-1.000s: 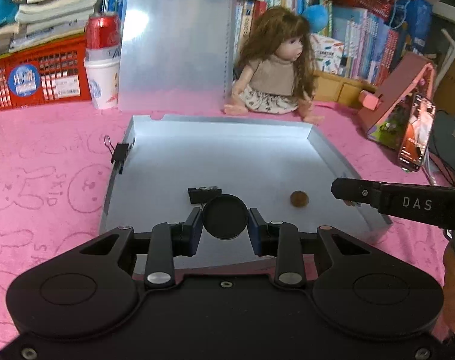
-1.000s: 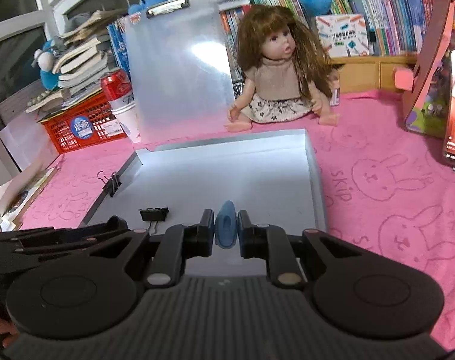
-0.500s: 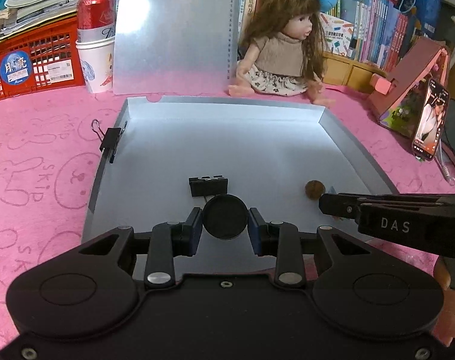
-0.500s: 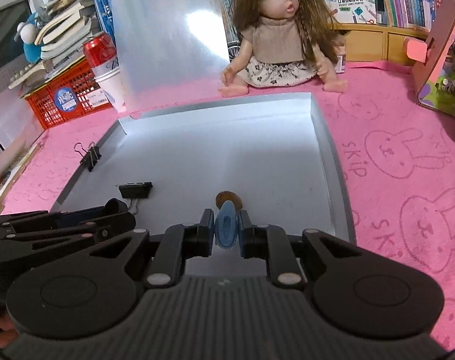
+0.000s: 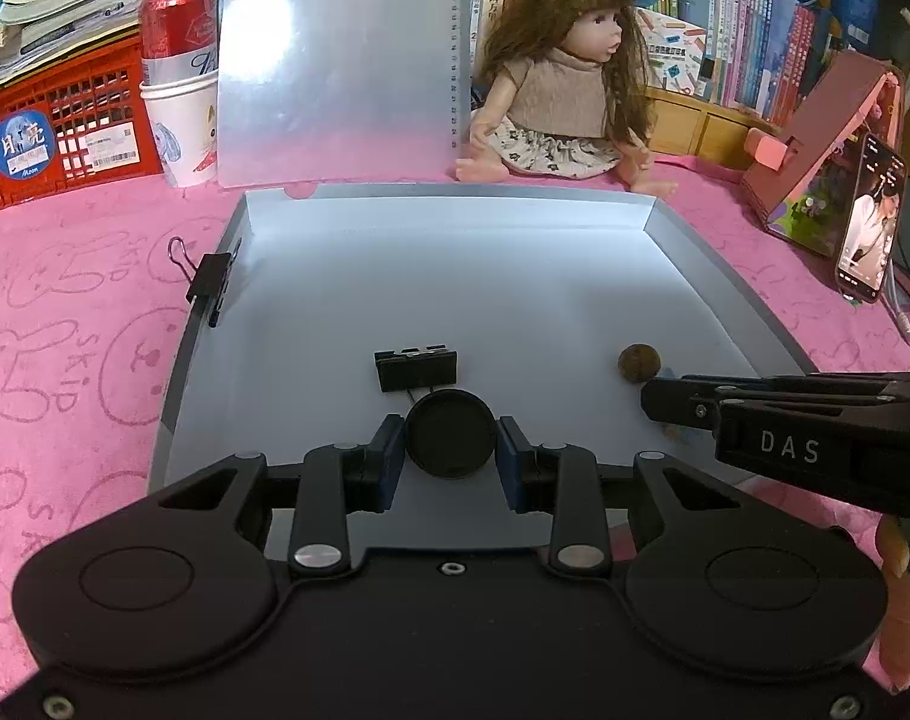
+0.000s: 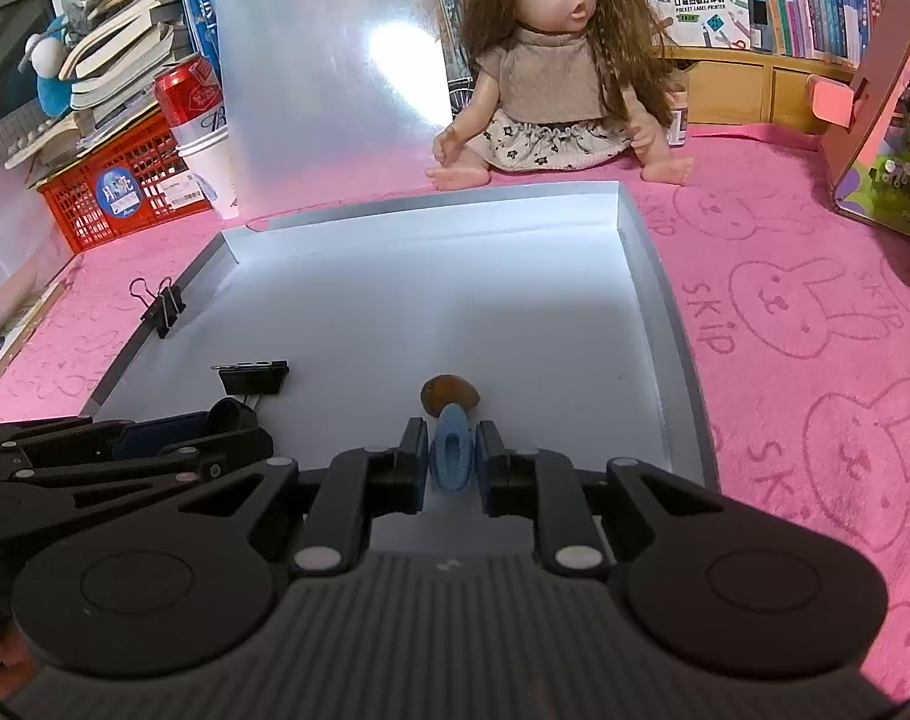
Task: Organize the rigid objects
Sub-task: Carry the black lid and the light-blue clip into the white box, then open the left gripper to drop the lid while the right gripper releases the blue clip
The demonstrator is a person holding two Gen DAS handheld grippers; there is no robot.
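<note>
Item 1. Shallow grey rectangular tray (image 6: 665,324), centre of both views, on a pink rabbit-print cloth (image 6: 815,330). Both grippers hang over its near edge, side by side.

Item 2. Right gripper (image 6: 452,459), lower centre of the right wrist view. Between its pads: a small blue oval plastic piece (image 6: 452,450), standing on edge with its long axis running away from the camera. The jaws have just been opening a little; narrow gaps appear to show beside the piece, so the grip reads as being let go rather than clamped. Directly beyond the fingertips, touching or just behind the blue piece, lies a small brown round nut-like object (image 6: 449,391) on the tray floor.

Item 3. Left gripper (image 5: 452,453), lower centre of the left wrist view. Clenched on a flat black round disc (image 5: 452,433), pads against its left and right edges. Just beyond the disc: a black binder clip (image 5: 417,369) on the tray floor.

Item 4. Second black binder clip (image 5: 212,282), clipped on the tray's left wall.

Judgement: the blue piece is being set down beside the brown object; the disc's drop spot is by the loose clip.
</note>
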